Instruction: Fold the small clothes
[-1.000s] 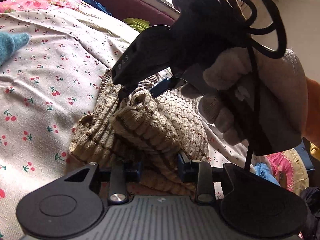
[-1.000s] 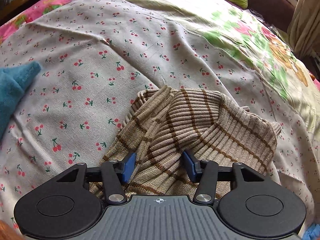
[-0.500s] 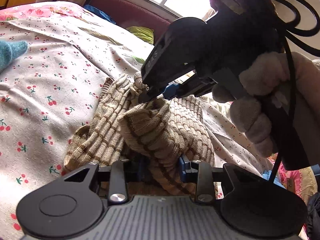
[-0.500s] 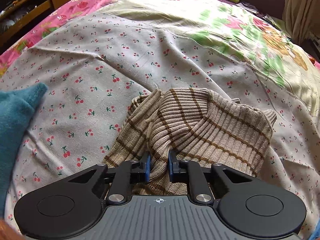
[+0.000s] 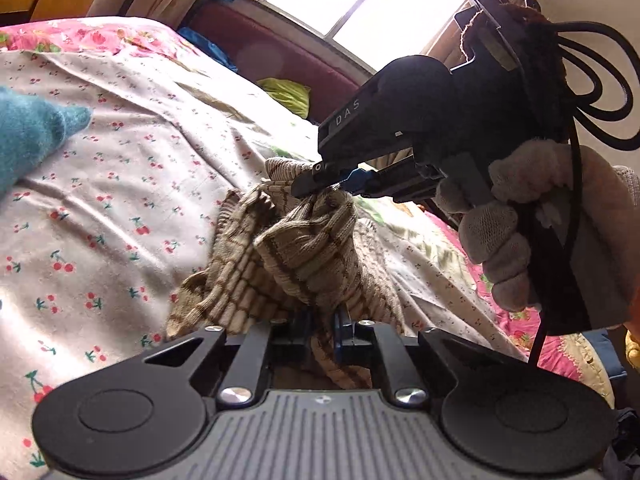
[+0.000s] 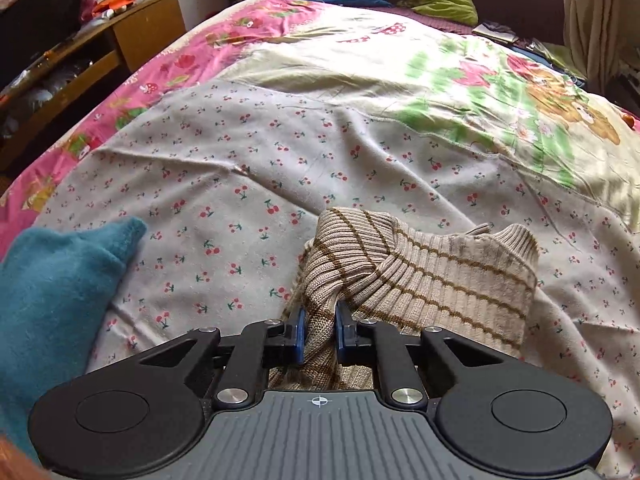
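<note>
On the cherry-print sheet (image 6: 224, 184), near the middle of the bed, the striped knit top (image 6: 432, 280) is now bunched and partly lifted. 1 s ago both grippers stood spread around the fabric; 0.5 s ago the right one had closed, and now both are pinching knit. The right gripper (image 6: 319, 330) has its blue pads (image 6: 299, 330) pressed onto a fold of the near edge, and the left gripper (image 5: 323, 330) clamps another fold w/ its pads nearly together. In the left wrist view the right gripper (image 5: 340, 184) sits higher vs. before, w/ cloth hanging from its tip, so the garment is coming up off the bed.

My read: grasp phase done, next is likely spreading it flat or carrying 1 edge over for a fold; none made yet.

The top is beige ribbed knit w/ thin brown stripes, soft, thick, crumpled into 2 humps; far part rests on the sheet. Which edge (hem, sleeve, neck) each gripper holds is hard to tell. A teal garment (image 6: 52, 300) lies left, well apart.
</note>
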Demonstrator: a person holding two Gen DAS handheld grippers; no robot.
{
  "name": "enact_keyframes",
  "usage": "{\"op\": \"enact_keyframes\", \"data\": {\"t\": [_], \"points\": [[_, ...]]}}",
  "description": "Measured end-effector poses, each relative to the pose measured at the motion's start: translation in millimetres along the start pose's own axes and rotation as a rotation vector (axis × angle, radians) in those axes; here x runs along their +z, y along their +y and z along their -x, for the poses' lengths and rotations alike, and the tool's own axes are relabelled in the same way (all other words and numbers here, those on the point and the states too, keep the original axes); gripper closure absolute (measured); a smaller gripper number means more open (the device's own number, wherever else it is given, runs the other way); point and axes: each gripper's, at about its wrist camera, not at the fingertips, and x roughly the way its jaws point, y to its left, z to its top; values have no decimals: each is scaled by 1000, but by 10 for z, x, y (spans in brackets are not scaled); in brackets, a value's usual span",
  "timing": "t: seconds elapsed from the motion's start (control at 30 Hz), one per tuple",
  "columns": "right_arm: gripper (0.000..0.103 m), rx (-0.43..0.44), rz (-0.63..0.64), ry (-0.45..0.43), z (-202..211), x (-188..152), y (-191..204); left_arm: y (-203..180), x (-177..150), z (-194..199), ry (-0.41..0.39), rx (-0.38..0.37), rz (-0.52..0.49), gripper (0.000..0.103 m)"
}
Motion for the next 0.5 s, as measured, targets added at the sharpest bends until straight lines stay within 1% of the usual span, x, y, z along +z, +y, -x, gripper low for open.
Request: {"op": "enact_keyframes", "data": {"t": [0.07, 0.13, 0.2, 0.27, 0.33, 0.37, 0.43, 0.5], "points": [[89, 7, -6, 27, -177, -82, 95, 81, -20, -48, 37, 28, 34, 81], [88, -3, -8, 52, -366, -160, 155, 183, -32, -62, 57, 58, 69, 81], [83, 3, -41, 63, -509, -226, 169, 259, -49, -29, 71, 76, 105, 81], [81, 14, -65, 57, -532, -233, 165, 324, -56, -70, 89, 102, 114, 81], [77, 58, -89, 39, -433, -220, 140, 321, -87, -53, 102, 122, 102, 79], [77, 80, -94, 20, -351, -218, 121, 316, -67, -61, 103, 133, 89, 77], [77, 118, -90, -31, -143, -229, 70, 293, -88, -4, 97, 162, 61, 73], [77, 148, -98, -101, 99, -277, -38, 293, -104, 75, 89, 192, 56, 72]]}}
